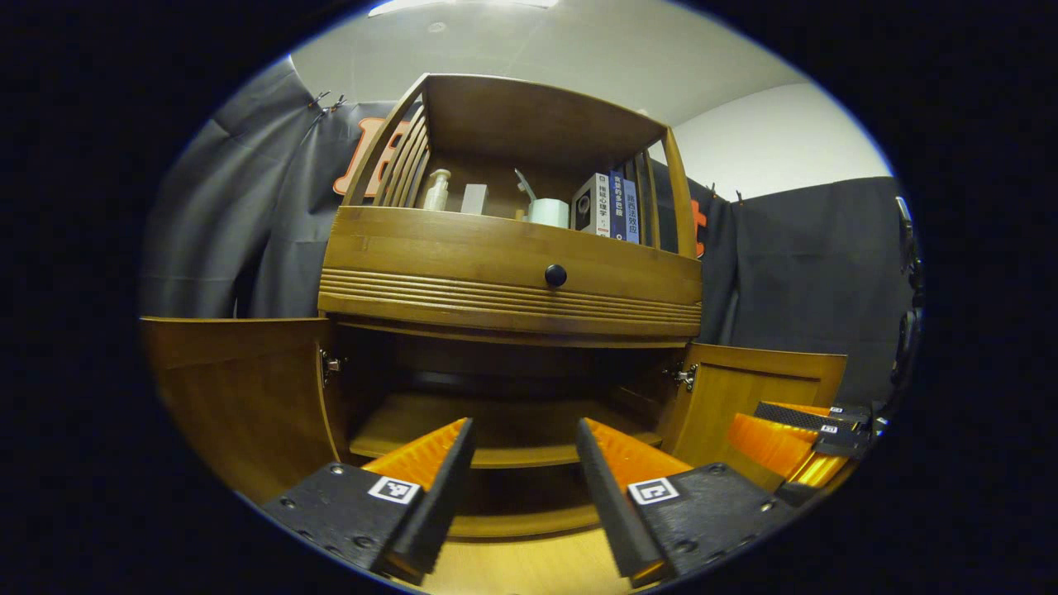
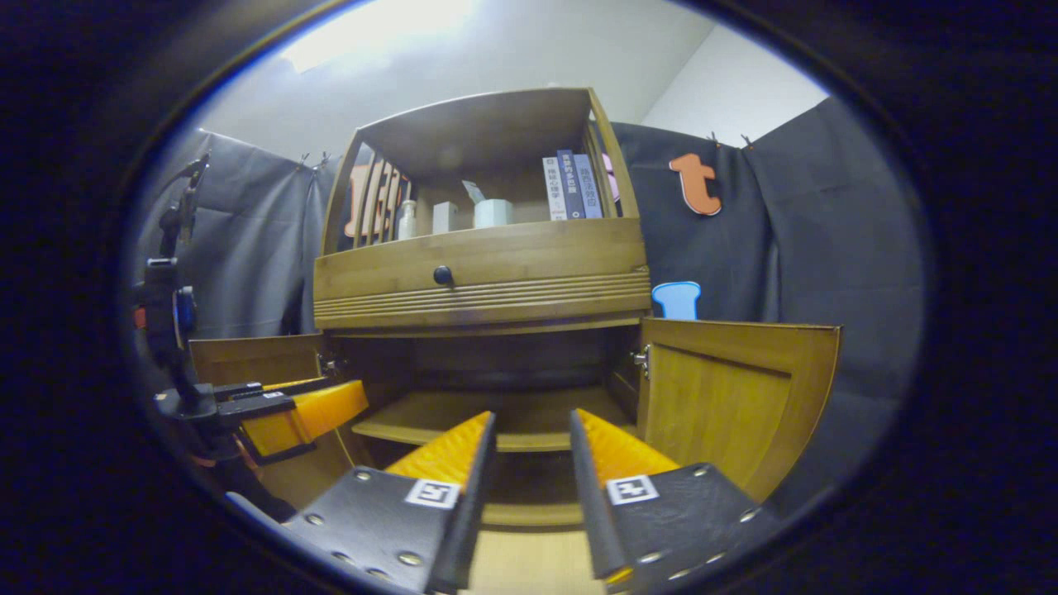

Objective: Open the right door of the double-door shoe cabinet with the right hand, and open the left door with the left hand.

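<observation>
Both doors stand swung wide: the left door (image 1: 240, 397) lies out to the left of the left gripper (image 1: 525, 463), the right door (image 2: 736, 397) to the right of the right gripper (image 2: 529, 463). Both grippers are released, holding nothing, aimed into the cabinet (image 2: 479, 273). Task looks done. Book (image 1: 616, 207) spines carry writing, too small to read.

Left gripper (image 1: 525, 463) level, pointing forward, fingers parted, nothing between them. Right gripper (image 2: 531, 459) likewise level, fingers apart, gap empty. Side by side, close, not touching; each seen at the edge of the other's view.
</observation>
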A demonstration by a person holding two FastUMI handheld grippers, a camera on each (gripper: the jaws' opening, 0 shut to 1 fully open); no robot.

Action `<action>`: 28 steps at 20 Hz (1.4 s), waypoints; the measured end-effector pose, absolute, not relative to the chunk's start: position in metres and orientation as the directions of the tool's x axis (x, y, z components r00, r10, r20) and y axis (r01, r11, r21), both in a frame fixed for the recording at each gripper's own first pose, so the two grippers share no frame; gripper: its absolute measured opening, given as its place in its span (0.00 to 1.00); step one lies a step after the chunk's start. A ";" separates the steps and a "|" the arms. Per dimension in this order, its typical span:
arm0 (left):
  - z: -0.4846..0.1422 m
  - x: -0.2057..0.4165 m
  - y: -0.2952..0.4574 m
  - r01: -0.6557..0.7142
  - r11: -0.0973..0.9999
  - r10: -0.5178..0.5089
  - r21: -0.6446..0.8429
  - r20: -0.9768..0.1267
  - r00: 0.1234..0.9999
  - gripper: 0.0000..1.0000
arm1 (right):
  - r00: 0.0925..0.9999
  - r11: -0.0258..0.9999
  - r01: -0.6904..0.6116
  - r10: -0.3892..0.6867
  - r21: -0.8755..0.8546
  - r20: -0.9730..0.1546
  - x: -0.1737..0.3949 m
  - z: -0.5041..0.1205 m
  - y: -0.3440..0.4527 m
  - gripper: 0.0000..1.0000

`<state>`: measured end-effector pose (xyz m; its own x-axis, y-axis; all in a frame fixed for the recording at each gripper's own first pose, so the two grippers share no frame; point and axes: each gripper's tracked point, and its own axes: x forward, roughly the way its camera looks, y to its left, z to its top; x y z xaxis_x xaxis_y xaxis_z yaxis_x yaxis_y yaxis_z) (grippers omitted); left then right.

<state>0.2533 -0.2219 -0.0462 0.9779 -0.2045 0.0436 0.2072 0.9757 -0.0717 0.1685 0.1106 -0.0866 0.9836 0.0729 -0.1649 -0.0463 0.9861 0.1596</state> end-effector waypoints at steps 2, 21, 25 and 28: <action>-0.046 0.259 -0.215 0.187 0.979 -0.184 -0.082 0.044 0.982 0.88 | 0.982 0.986 -0.058 0.085 0.157 -0.166 0.167 -0.086 0.114 0.83; -0.040 0.241 -0.234 0.281 0.957 -0.274 -0.074 0.092 0.957 0.92 | 0.992 0.991 -0.007 0.024 0.133 -0.126 0.142 -0.070 0.109 1.00; -0.042 0.238 -0.236 0.300 0.951 -0.294 -0.069 0.082 0.952 0.95 | 0.992 0.993 0.018 -0.003 0.116 -0.125 0.134 -0.068 0.109 1.00; -0.043 0.234 -0.237 0.321 0.945 -0.316 -0.056 0.079 0.945 0.96 | 0.991 0.993 0.049 -0.035 0.107 -0.131 0.129 -0.068 0.107 1.00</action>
